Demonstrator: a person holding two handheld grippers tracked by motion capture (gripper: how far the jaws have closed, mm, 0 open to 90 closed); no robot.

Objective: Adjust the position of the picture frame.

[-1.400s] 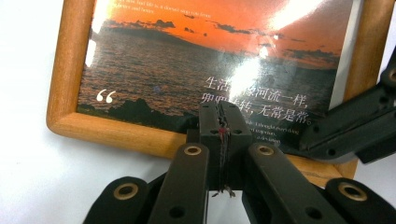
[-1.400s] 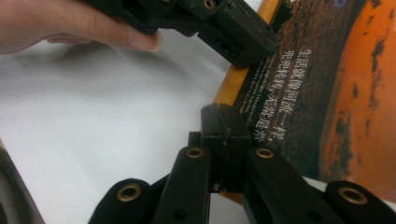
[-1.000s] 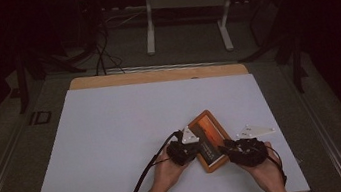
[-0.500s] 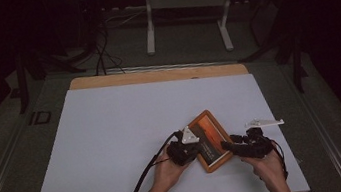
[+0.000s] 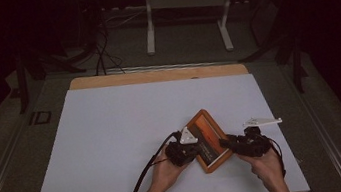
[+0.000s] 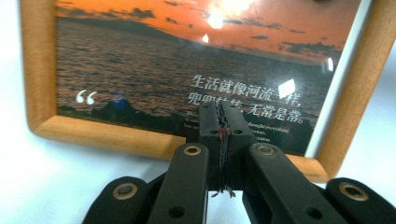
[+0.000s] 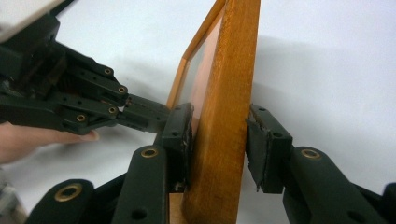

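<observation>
Right gripper (image 7: pixel 218 149) closing round wooden frame (image 7: pixel 229 112).

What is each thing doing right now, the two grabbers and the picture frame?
left gripper: shut, fingers pressed together, nothing between them, tips over the frame's glass.
right gripper: open, fingers have just been closing around the frame's wooden edge; a gap shows on one side.
picture frame: face up on the white table, not yet gripped.

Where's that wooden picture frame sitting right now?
In the high view the picture frame lies on the white table, near its front right, between the left gripper and the right gripper.
</observation>
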